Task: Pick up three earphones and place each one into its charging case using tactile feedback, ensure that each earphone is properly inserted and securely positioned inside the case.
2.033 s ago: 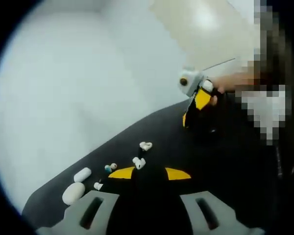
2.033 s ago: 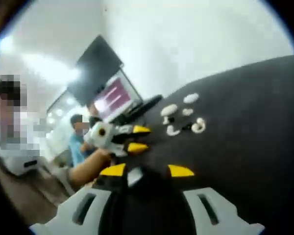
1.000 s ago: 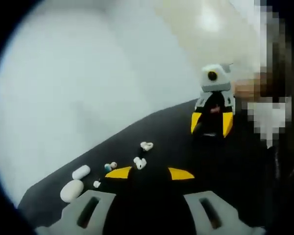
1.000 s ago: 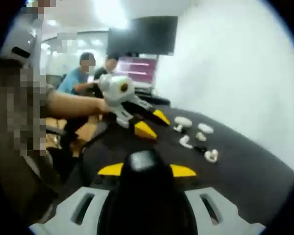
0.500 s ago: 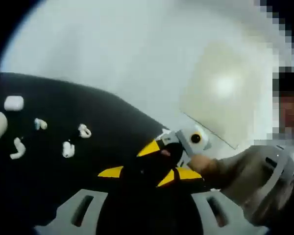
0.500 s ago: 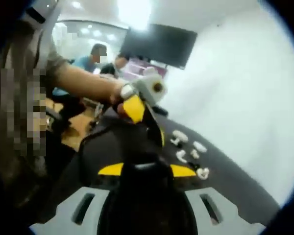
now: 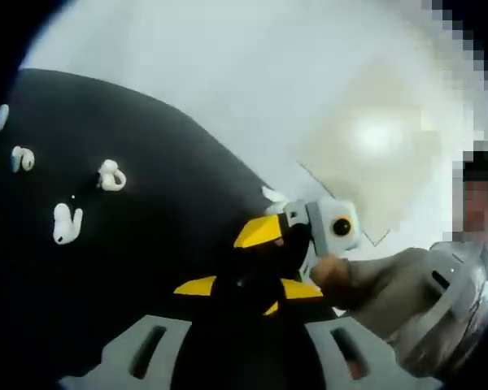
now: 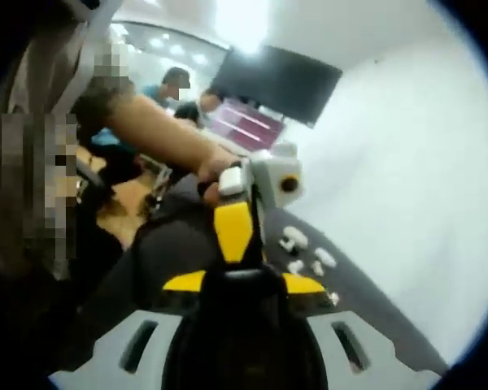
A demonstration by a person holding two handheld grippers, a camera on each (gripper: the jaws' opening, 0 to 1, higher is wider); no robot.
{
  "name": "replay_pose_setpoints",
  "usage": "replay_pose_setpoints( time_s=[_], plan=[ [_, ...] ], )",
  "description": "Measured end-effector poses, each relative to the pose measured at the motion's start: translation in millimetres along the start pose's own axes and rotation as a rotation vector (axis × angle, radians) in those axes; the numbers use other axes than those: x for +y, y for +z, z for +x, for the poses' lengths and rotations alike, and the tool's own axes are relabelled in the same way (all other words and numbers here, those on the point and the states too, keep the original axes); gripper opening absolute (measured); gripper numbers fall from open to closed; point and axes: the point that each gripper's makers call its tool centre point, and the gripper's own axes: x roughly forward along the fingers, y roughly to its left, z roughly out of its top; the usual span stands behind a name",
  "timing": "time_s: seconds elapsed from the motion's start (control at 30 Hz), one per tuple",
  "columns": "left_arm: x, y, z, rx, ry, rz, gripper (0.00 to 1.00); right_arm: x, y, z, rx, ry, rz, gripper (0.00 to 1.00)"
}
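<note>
Both grippers have drawn together since a second ago, when they stood well apart over the table; they now meet tip to tip above the near edge of the black table point(image 7: 146, 244).

In the left gripper view, the left gripper point(image 7: 246, 288) shows its yellow-tipped jaws with a dark mass between them, and the right gripper point(image 7: 264, 236) crosses in from the right, held by a hand point(image 7: 333, 272). Whether either set of jaws is clamped or slack cannot be told: the overlap hides the tips. No earphone can be made out in either.

The small white pieces lie well apart from the grippers, toward the far left of the table: one earphone point(image 7: 65, 223), a second earphone point(image 7: 110, 176) and a further small piece point(image 7: 20, 157) beyond. In the right gripper view, the right gripper point(image 8: 237, 282) points past the left gripper's yellow jaw toward the same white cluster point(image 8: 302, 250), too small there to sort into earphones and cases.

Judgement: the task stands at its start, with no earphone yet lifted or seated. The next move calls for separating the grippers, carrying one to the nearest earphone, and closing gently on its body.
</note>
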Motion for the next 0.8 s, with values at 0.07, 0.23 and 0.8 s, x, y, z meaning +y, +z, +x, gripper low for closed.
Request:
replay_pose_setpoints(
  time_s=[0.07,0.23,0.8],
  plan=[
    [-2.4,-1.0,-1,-0.007,0.006,0.012,0.24,0,-0.6,0,0.000,0.004,0.011,0.35],
    [-8.5,3.2,-6,-0.073,0.016,0.042,0.15,-3,-5.4,0,0.008,0.006,0.057,0.35],
    [-8.8,5.7,-16,-0.166,0.100,0.479,0.13,13,-14.0,1,0.066,0.234,0.455,0.26]
  ],
)
